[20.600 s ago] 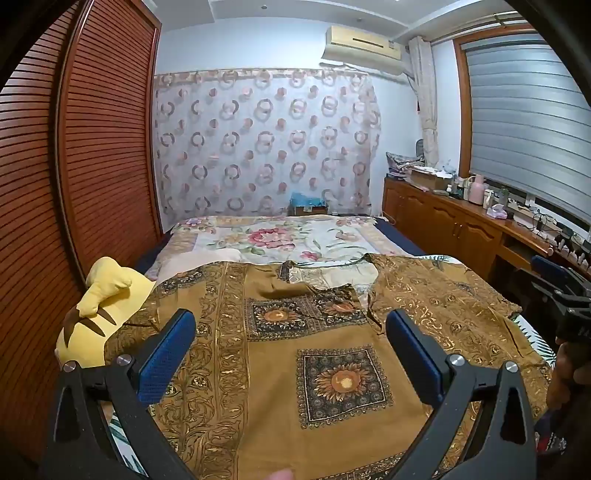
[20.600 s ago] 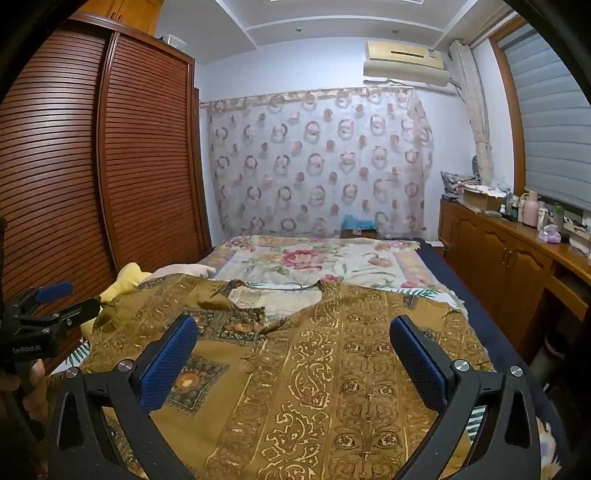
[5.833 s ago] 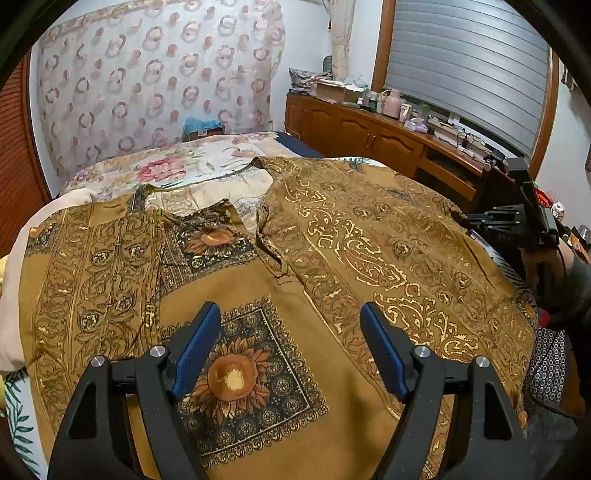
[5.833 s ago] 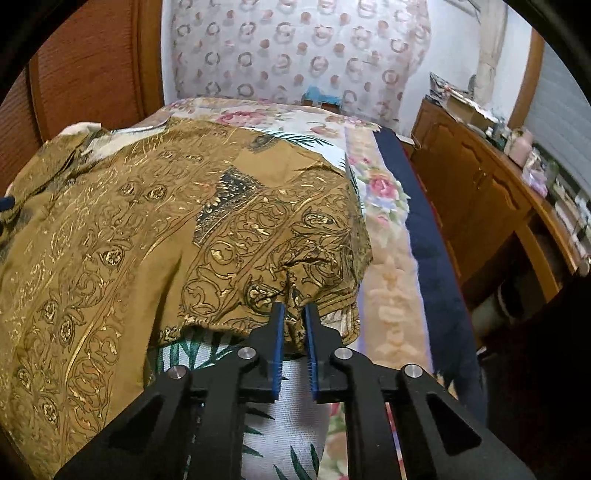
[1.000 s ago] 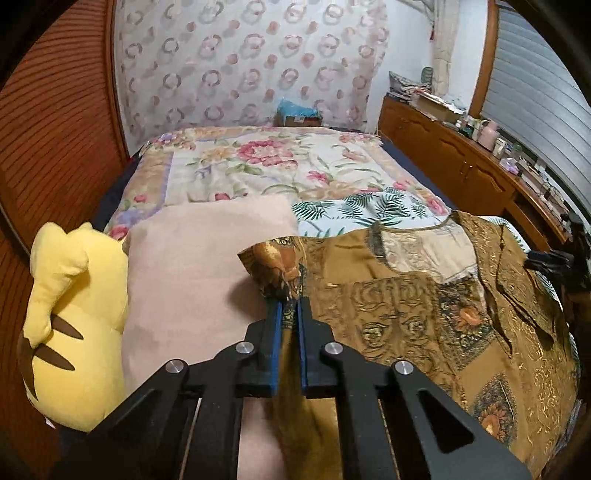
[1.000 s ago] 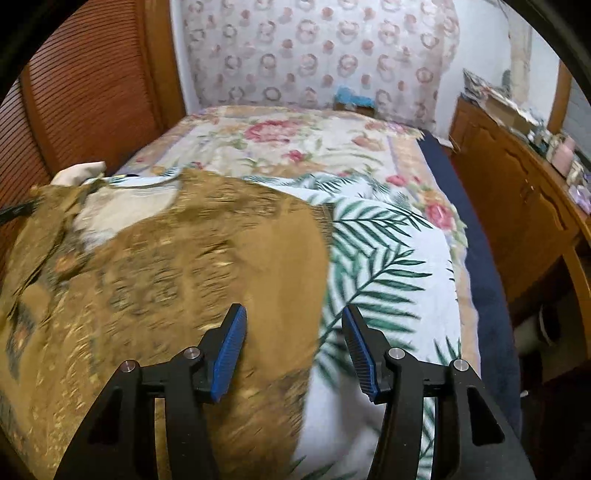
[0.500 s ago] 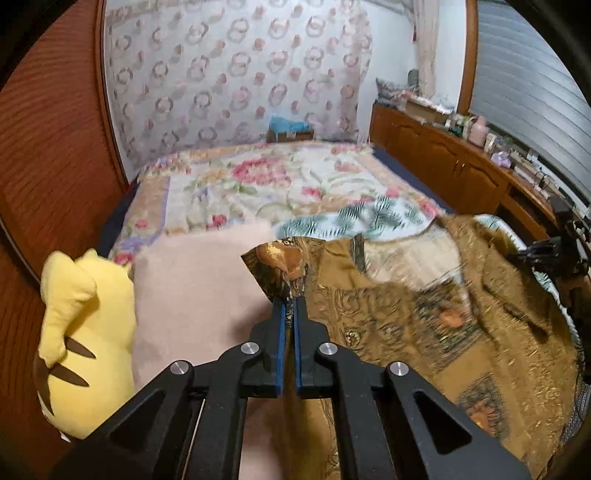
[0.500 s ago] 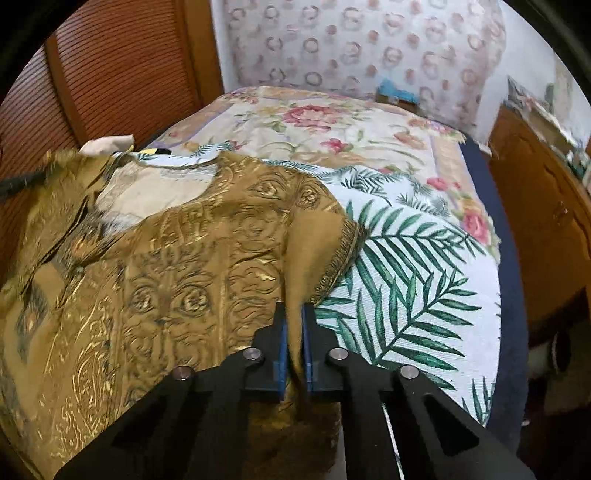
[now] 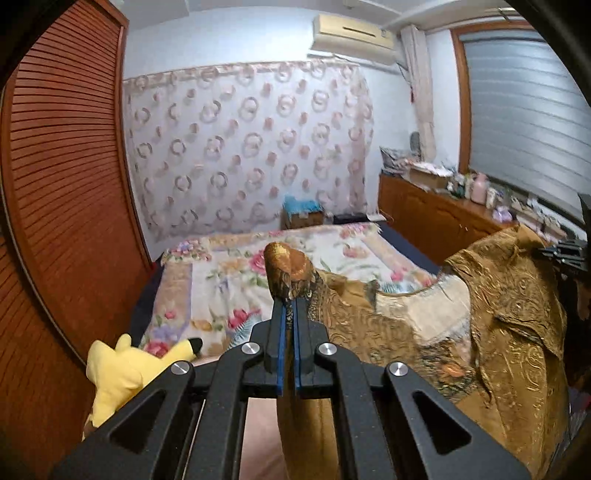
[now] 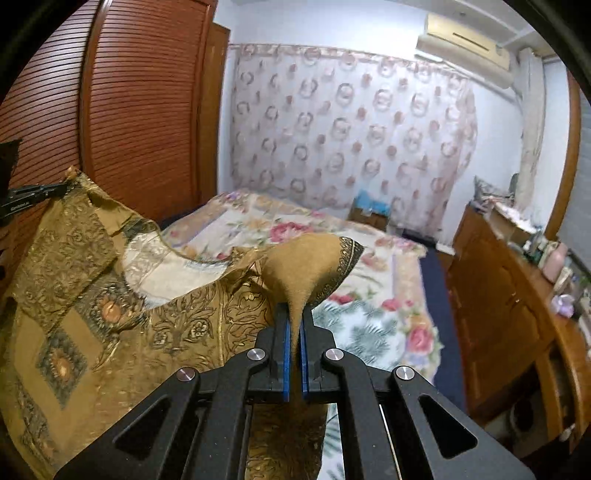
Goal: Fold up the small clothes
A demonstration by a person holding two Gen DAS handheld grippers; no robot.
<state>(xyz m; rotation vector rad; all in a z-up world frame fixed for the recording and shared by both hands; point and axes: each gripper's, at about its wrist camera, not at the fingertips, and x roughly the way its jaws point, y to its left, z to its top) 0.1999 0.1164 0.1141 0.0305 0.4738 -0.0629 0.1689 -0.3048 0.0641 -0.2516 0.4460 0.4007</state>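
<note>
Garment (image 9: 424, 332): mustard-gold patterned top with dark medallion squares and a pale lace yoke; slung between the two grippers, lifted above the bed, sagging in the middle.
Left gripper (image 9: 289, 306): clenched on one upper corner of the garment; blue-padded fingers (image 9: 280, 332) pressed together, a bunched knob of cloth poking out just past the tips, the rest trailing off to the right of the fingers.
Right gripper (image 10: 294, 317): just closed, now pinching the opposite corner; fingers (image 10: 285, 343) meeting on a fold of plain tan cloth with a dark patterned border fanning out beyond the tips, the body of the garment spreading to the left of the fingers.
Bed (image 9: 236, 269): floral quilt, ahead of and below both sets of fingers; palm-leaf sheet (image 10: 365, 332) just right of the right fingers.
Yellow plush toy (image 9: 122, 373): low and left of the left fingers, near the louvred wardrobe door (image 9: 62, 184).
Pink pillow (image 9: 258, 435): directly under the left gripper's frame.
Writing: small white lettering on the side of the left gripper as seen at the far left edge of the right wrist view, too small to read; no other brand or label legible.
Background: ring-patterned curtain (image 10: 351, 129) straight ahead, air conditioner (image 9: 351, 33) above it, cluttered wooden cabinet (image 10: 509, 295) far right of the fingers.
</note>
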